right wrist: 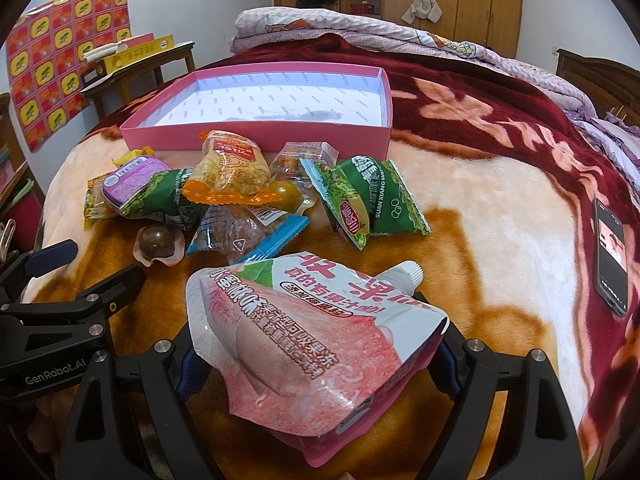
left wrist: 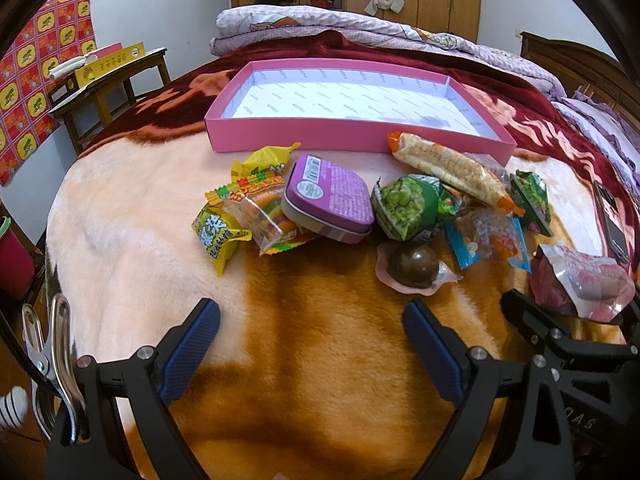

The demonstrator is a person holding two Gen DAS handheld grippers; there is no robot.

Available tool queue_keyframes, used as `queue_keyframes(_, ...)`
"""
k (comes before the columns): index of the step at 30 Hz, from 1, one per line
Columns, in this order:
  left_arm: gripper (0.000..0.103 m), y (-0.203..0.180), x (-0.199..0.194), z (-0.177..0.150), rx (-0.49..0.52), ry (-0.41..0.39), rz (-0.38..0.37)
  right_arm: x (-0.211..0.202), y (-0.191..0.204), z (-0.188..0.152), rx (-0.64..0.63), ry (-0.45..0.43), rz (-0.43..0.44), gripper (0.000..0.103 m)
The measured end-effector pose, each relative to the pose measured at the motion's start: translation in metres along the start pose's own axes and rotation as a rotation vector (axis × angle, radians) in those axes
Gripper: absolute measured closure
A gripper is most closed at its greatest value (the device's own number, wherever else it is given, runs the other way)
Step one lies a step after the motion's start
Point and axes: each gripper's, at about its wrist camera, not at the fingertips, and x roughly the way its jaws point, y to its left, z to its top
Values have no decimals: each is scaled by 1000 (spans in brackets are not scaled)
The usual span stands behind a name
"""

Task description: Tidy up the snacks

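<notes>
Left wrist view: the left hand-held gripper (left wrist: 311,322) hangs wide open over the plush blanket (left wrist: 132,208) on the bed, its blue-padded fingers (left wrist: 192,350) apart with nothing between them. Ahead lies a loose heap of snacks. A purple tin (left wrist: 330,198) rests tilted on a clear-wrapped gummy burger (left wrist: 266,220), with a yellow candy packet (left wrist: 218,236) just left of it. Near the middle sits a brown ball in a clear domed shell (left wrist: 414,266), and behind it a green pea packet (left wrist: 406,206). A long yellow wafer pack with orange ends (left wrist: 452,168) lies across the heap and reaches up to the near wall of the pink box (left wrist: 352,136), which stands empty beyond the snacks. At the right edge the right hand-held gripper (left wrist: 568,316) carries a pink pouch (left wrist: 580,280).

Right wrist view: the right hand-held gripper (right wrist: 316,364) is closed on a pink peach jelly pouch (right wrist: 304,344), pinched by its lower part; the white spout cap (right wrist: 410,272) points up and to the right. The pouch is held above the blanket, short of the pink box (right wrist: 256,136). Between them lie the heap and, just to its right, a green packet with a red-and-yellow label (right wrist: 368,204). A phone (right wrist: 610,256) lies well apart at the right. The left hand-held gripper (right wrist: 86,266) shows at the left edge.
</notes>
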Motion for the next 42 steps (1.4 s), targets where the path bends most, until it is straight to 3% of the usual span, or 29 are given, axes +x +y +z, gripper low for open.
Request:
queue_keyframes(16, 12, 4, -34, 2, 62, -22, -91, -25, -1, -2, -13, -11, 142, 15)
queue_keyframes(29, 13, 38, -39, 10, 10, -50, -64, -36, -1, 7, -46, -33, 182, 15)
queue_keyframes(39, 20, 58, -28, 18, -32, -52, -68, -36, -5, 14, -50, -35, 194, 15)
queue_keyframes(42, 27, 59, -22, 22, -17, -54, -45, -36, -6, 16, -50, -36, 201, 15)
